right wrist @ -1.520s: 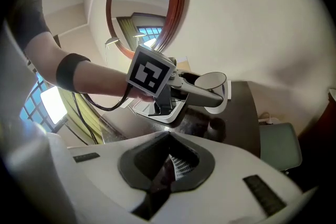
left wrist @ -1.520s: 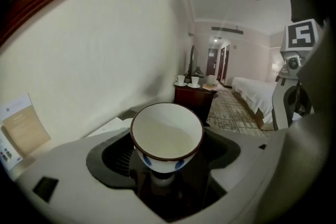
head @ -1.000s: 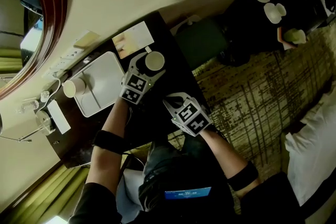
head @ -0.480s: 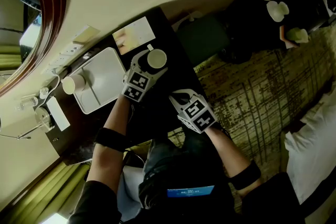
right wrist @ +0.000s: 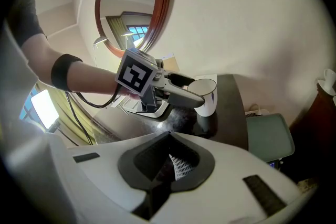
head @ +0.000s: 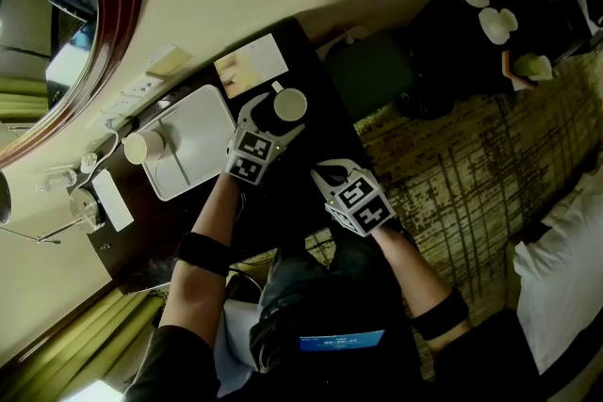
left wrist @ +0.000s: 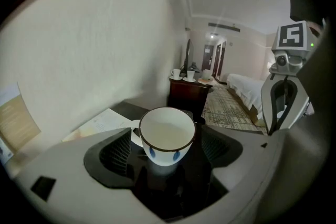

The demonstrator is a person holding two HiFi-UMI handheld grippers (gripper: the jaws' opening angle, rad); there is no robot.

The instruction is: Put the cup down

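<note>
The cup (left wrist: 167,135) stands upright on the dark table (head: 325,138) between the jaws of the left gripper (head: 284,112) – they have just been opening and seem to clear its sides – while the right gripper (right wrist: 176,165), nearby, is closed and empty.

The left gripper's (head: 287,111) jaws have just been opened further, and the white ceramic cup with blue marks (left wrist: 167,136) stands free between them.
</note>
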